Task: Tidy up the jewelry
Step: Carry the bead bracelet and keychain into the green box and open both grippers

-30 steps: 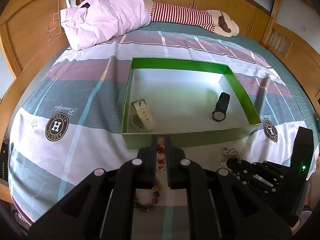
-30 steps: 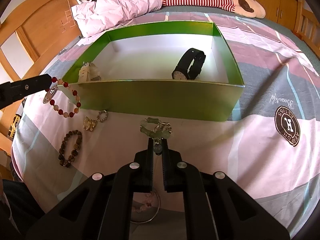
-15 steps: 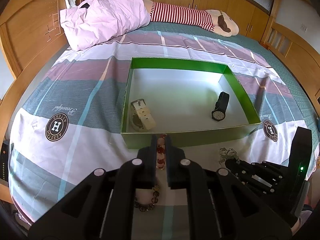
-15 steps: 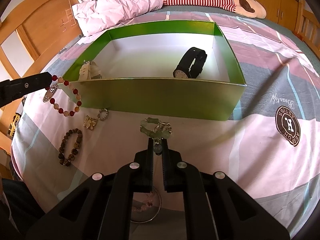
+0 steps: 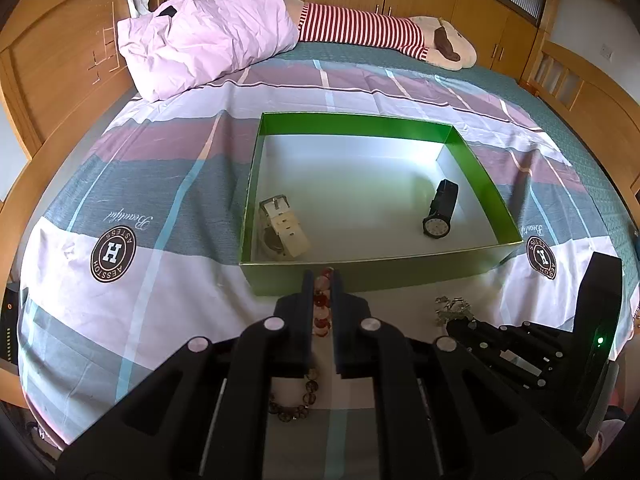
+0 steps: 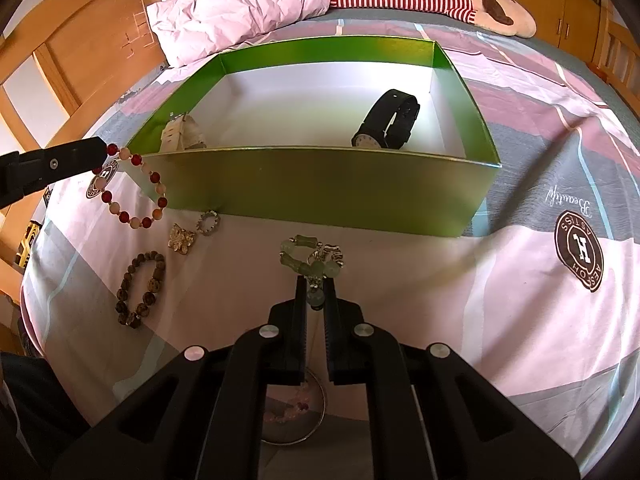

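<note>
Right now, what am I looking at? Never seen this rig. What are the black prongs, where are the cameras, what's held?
No robot here: a person carries a two-finger black gripper in each hand, with a fisheye camera on each looking along its fingers. One picture comes from each gripper.

The left gripper is shut on a red and pale bead bracelet, which hangs from it beside the green cardboard box. The right gripper is shut on a pale green stone bracelet with silver charms.

The box sits on a plaid bedsheet. Inside it are a black wristwatch and a cream-strapped wristwatch. On the sheet in front of it lie a dark brown bead bracelet, a gold butterfly-shaped brooch and a small ring.
</note>
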The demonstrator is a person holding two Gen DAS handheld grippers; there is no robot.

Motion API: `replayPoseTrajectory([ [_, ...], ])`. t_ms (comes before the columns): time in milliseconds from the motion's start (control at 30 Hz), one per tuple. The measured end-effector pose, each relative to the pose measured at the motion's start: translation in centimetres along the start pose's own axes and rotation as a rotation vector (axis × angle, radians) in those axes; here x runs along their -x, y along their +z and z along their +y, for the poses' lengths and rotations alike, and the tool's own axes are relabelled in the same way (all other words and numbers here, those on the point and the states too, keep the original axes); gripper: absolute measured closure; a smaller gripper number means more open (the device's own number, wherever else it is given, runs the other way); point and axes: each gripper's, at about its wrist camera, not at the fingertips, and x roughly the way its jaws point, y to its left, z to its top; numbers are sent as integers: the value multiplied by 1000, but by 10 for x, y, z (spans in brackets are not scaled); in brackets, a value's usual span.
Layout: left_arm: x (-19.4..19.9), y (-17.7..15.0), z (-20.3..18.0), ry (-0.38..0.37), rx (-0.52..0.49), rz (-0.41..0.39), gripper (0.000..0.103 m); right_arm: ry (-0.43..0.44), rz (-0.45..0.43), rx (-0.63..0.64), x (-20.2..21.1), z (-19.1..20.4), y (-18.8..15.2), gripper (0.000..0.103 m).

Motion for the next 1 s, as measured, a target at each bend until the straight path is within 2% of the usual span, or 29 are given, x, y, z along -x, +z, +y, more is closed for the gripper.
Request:
replayPoseTrajectory([
  [767,-2,0,-3,-2,-9,5,95,1,10,10,-3,2,-3,96],
  [1000,-1,2,-1,-12,-6,4,95,-3,-17,-3,5,1,1,96],
])
